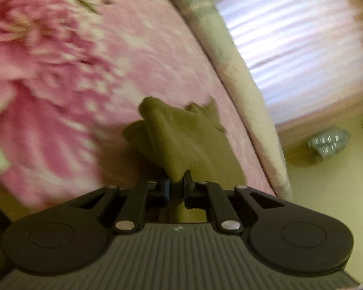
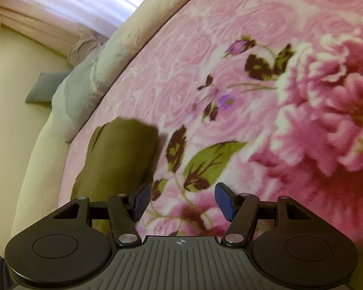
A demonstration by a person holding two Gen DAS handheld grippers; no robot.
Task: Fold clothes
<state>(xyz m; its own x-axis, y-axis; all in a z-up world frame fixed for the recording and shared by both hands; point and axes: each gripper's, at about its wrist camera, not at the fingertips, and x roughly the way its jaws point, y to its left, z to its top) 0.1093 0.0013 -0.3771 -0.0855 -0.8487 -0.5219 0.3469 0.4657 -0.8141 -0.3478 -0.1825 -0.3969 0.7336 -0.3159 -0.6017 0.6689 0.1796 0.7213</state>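
Observation:
An olive-green garment (image 1: 179,140) lies bunched on the pink floral blanket (image 1: 60,72). My left gripper (image 1: 177,188) is shut on a fold of this cloth, which rises from between its jaws and spreads out ahead. In the right wrist view the same olive-green garment (image 2: 118,159) lies as a folded pile at the left. My right gripper (image 2: 181,201) hovers over the pink floral blanket (image 2: 254,96) just right of the pile. Its blue pads (image 2: 140,201) stand wide apart with nothing between them.
The bed's cream quilted edge (image 1: 249,101) runs beside the blanket, with yellowish floor (image 1: 326,193) beyond. A pack of plastic bottles (image 1: 329,142) sits on the floor under a bright curtain (image 1: 290,36). A grey cushion (image 2: 44,88) lies on the floor near the bed's side.

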